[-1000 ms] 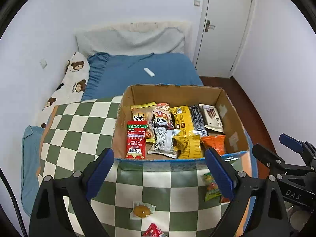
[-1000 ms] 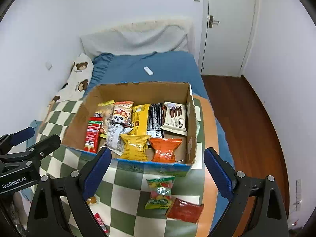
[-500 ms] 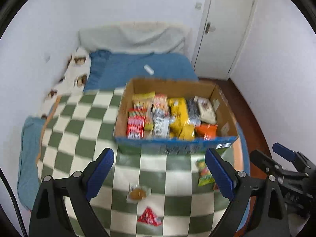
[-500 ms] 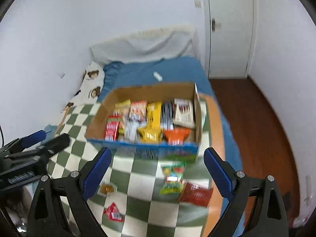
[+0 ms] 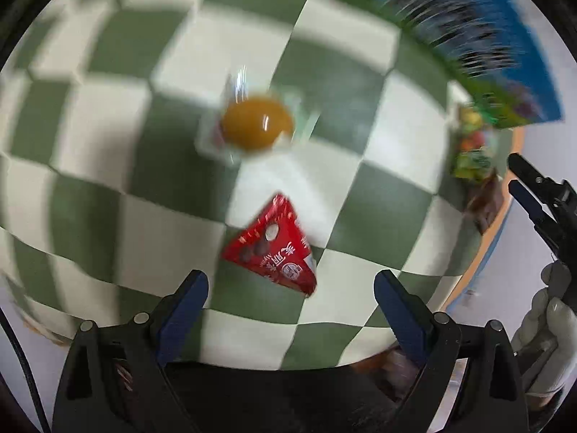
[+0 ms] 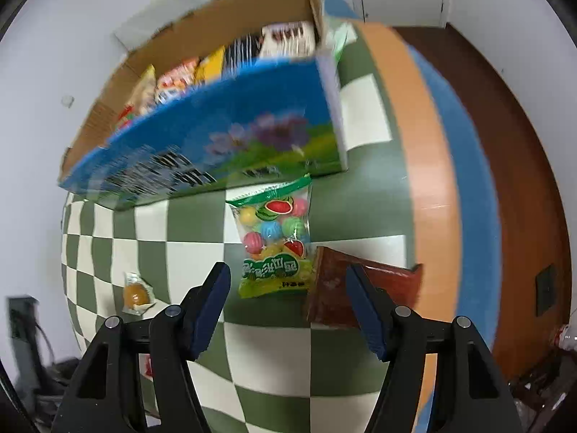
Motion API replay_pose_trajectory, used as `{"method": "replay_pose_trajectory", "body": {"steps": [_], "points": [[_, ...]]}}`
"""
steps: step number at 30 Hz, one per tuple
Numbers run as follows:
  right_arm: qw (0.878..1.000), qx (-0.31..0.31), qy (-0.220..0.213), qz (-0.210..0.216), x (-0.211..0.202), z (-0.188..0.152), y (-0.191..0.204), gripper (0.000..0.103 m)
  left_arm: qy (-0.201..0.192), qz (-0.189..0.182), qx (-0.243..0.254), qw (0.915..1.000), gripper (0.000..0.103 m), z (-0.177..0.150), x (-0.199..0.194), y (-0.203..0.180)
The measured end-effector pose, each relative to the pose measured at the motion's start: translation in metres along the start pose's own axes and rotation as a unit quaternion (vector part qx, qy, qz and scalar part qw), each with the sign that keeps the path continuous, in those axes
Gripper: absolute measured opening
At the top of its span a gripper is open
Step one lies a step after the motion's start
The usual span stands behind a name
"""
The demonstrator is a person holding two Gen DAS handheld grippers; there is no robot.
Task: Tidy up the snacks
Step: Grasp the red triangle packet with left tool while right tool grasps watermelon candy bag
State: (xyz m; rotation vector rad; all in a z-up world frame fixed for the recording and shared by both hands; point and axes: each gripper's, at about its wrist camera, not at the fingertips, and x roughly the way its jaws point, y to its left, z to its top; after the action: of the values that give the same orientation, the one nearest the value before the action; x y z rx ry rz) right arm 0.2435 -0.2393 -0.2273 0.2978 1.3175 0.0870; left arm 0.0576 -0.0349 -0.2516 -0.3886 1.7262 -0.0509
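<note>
R gripper (image 6: 286, 303) jaws closing over candy bag (image 6: 276, 240), not gripping yet; may snag brown packet (image 6: 364, 292) alongside. L gripper (image 5: 290, 301) jaws wide, empty, above red packet (image 5: 276, 249).

A green-and-white checked blanket (image 6: 187, 252) carries a red triangular packet (image 5: 276, 249) and an amber sweet in clear wrap (image 5: 256, 126). The box (image 6: 216, 144) is blue with purple flowers; the candy bag (image 6: 276, 238) is green with multicoloured balls.

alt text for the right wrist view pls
The right gripper, fingers closing with nothing yet between them, hangs above a candy bag and a dark red packet on a checkered blanket. Behind them sits a snack-filled cardboard box.
</note>
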Motion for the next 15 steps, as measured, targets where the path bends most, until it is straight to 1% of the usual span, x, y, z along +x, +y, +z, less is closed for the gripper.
{"method": "replay_pose_trajectory", "body": {"steps": [1, 2, 3, 4, 6, 8, 9, 10, 13, 15], "points": [[1.000, -0.003, 0.003, -0.003, 0.008, 0.003, 0.002, 0.069, 0.008, -0.016, -0.013, 0.9998, 0.092, 0.003, 0.014, 0.004], [1.000, -0.006, 0.007, -0.006, 0.015, 0.005, 0.003, 0.069, 0.010, -0.021, -0.016, 0.9996, 0.080, 0.005, 0.023, 0.007], [1.000, -0.008, 0.011, -0.010, 0.025, 0.008, 0.004, 0.069, 0.011, -0.011, -0.020, 0.9997, 0.067, 0.007, 0.031, 0.009], [1.000, -0.010, 0.012, -0.014, 0.030, 0.010, 0.006, 0.070, 0.011, 0.001, -0.024, 0.9997, 0.063, 0.008, 0.039, 0.011], [0.999, -0.022, 0.019, -0.023, 0.044, 0.016, 0.012, 0.070, 0.007, 0.014, -0.024, 0.9996, 0.050, 0.007, 0.041, 0.011], [0.999, -0.032, 0.028, -0.022, 0.056, 0.018, 0.020, 0.069, -0.010, 0.029, -0.009, 0.9995, 0.044, 0.005, 0.035, 0.005], [0.998, -0.044, 0.029, -0.023, 0.059, 0.017, 0.026, 0.062, -0.021, 0.038, 0.000, 0.9990, 0.042, 0.003, 0.031, 0.001], [0.997, -0.058, 0.028, -0.034, 0.061, 0.014, 0.033, 0.056, -0.027, 0.044, 0.004, 0.9987, 0.042, 0.003, 0.029, -0.001], [0.993, -0.101, 0.039, -0.036, 0.064, -0.001, 0.055, 0.055, -0.051, 0.061, 0.022, 0.9966, 0.040, 0.000, 0.022, -0.010], [0.990, -0.125, 0.051, -0.035, 0.064, -0.018, 0.066, 0.055, -0.061, 0.069, 0.029, 0.9953, 0.039, -0.002, 0.019, -0.015]]}}
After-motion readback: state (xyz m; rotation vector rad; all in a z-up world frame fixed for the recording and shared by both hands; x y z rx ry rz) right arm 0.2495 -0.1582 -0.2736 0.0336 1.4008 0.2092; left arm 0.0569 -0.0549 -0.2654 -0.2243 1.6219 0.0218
